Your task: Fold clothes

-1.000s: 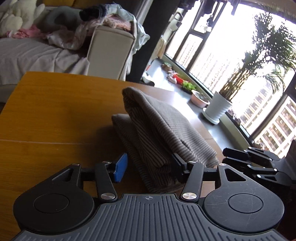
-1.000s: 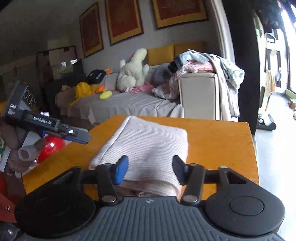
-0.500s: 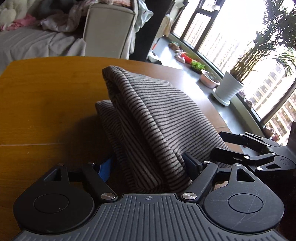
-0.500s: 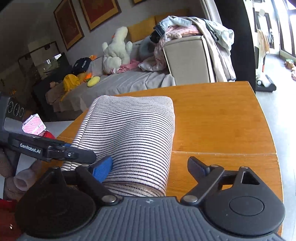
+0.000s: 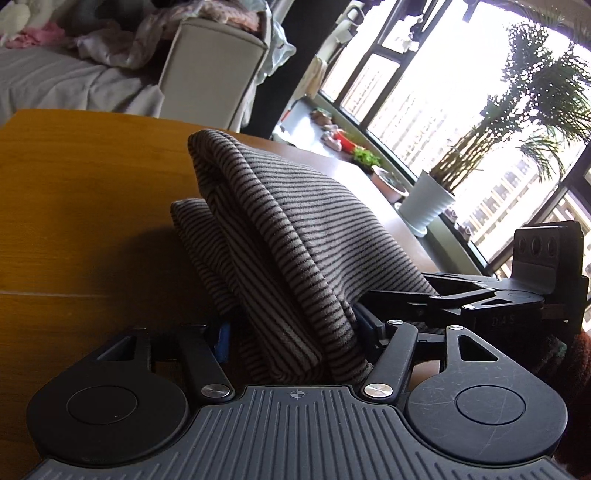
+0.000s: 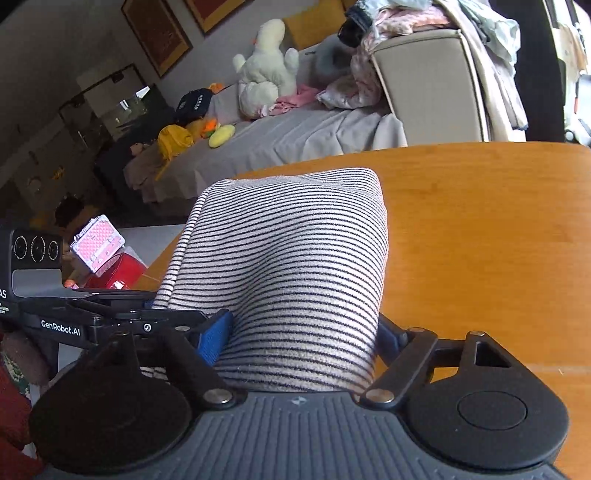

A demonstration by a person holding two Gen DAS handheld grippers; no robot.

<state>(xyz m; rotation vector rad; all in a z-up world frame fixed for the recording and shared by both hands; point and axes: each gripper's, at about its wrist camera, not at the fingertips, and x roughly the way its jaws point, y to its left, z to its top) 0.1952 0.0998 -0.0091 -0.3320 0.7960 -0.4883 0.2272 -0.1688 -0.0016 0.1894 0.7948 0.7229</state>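
A folded striped garment [image 5: 280, 236] lies on the wooden table [image 5: 74, 206], its near edge lifted. My left gripper [image 5: 291, 334] is shut on that near edge. In the right wrist view the same garment [image 6: 291, 258] bulges between the jaws of my right gripper [image 6: 303, 332], which is shut on it beside the left one. The right gripper also shows in the left wrist view [image 5: 461, 295], and the left gripper shows in the right wrist view [image 6: 122, 317]. The fingertips are mostly hidden by cloth.
A sofa [image 6: 295, 136] with a plush toy [image 6: 266, 70] and a heap of clothes [image 6: 424, 22] stands beyond the table. A potted plant [image 5: 432, 203] stands on the window sill at the right. A pink case [image 6: 98, 245] sits on the floor at the left.
Both grippers have moved forward onto the garment's near edge and closed on it. The edge has risen and the cloth now bunches between the jaws.
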